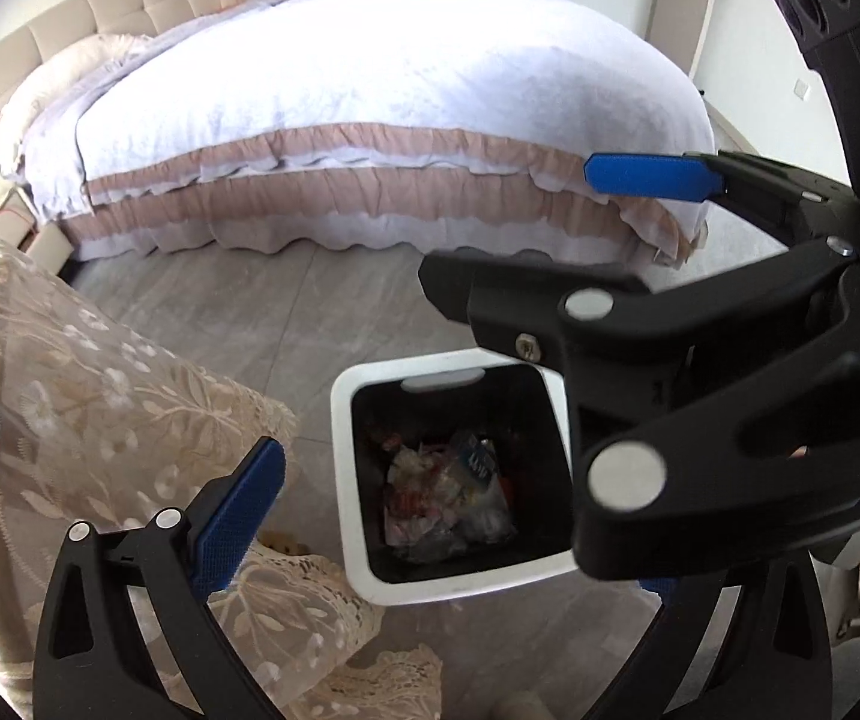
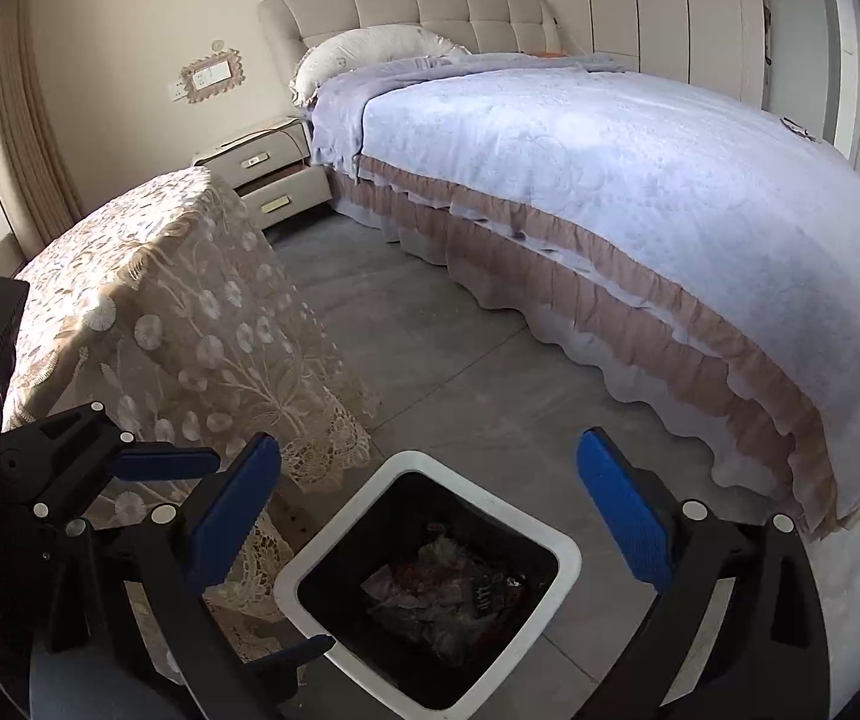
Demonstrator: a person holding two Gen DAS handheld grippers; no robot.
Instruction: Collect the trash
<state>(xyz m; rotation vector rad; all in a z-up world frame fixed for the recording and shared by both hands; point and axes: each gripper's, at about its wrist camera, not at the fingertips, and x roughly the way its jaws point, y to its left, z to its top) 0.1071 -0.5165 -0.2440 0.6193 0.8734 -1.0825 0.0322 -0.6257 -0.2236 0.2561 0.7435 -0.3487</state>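
A white square trash bin (image 1: 345, 480) with a black liner stands on the grey tiled floor. It also shows in the right wrist view (image 2: 562, 546). Crumpled wrappers and plastic trash (image 1: 448, 492) lie at its bottom, also seen in the right wrist view (image 2: 442, 600). My left gripper (image 1: 448, 540) is open and empty above the bin; only its left blue pad (image 1: 237, 510) shows clearly. My right gripper (image 2: 430, 528) is open and empty, straddling the bin from above. The right gripper also crosses the left wrist view (image 1: 628, 222) at the right, open.
A lace-covered table (image 2: 177, 300) stands left of the bin, its cloth hanging to the floor. A large bed (image 2: 610, 180) with a lilac cover fills the far side. A nightstand (image 2: 267, 174) stands by the headboard. Grey floor (image 2: 460, 372) lies between table and bed.
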